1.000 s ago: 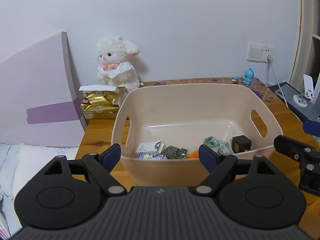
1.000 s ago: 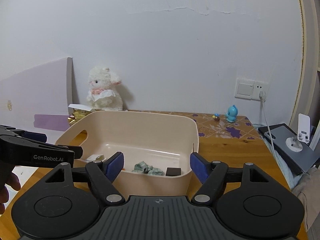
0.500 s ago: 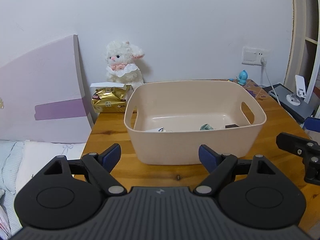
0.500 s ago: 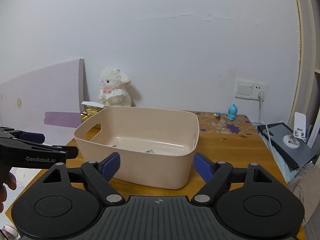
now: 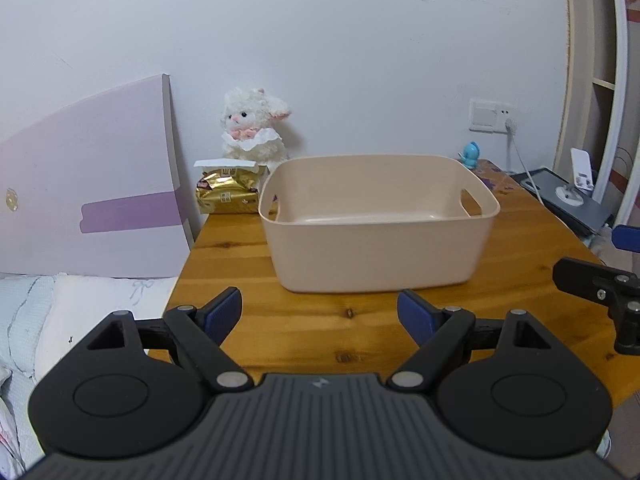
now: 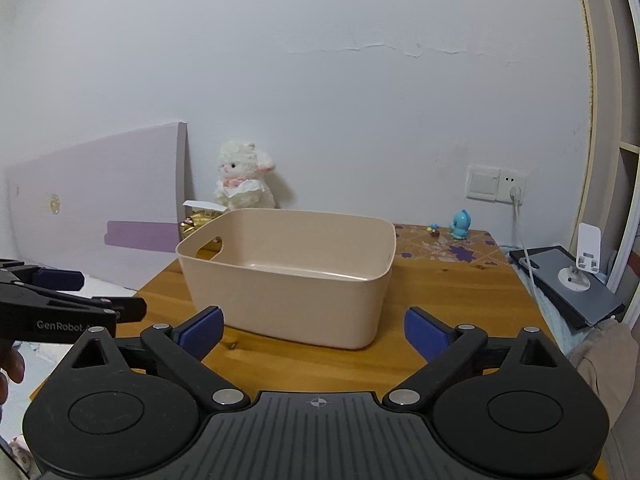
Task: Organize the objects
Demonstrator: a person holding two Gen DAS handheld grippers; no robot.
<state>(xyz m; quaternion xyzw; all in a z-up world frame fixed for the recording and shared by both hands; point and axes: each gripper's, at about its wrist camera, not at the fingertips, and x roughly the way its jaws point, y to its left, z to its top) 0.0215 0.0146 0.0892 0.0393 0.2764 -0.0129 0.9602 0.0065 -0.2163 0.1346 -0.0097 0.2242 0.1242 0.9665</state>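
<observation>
Beige plastic rectangular bin with 2 cut-out handles sits on the wooden worktop, its contents hidden behind the near wall. Both the left tongs and the right tongs hover in front of it, jaws spread wide and holding nothing. Behind the bin, a white plush lamb sits against the wall beside a gold foil packet. A small blue figurine stands at the far right corner.
</observation>
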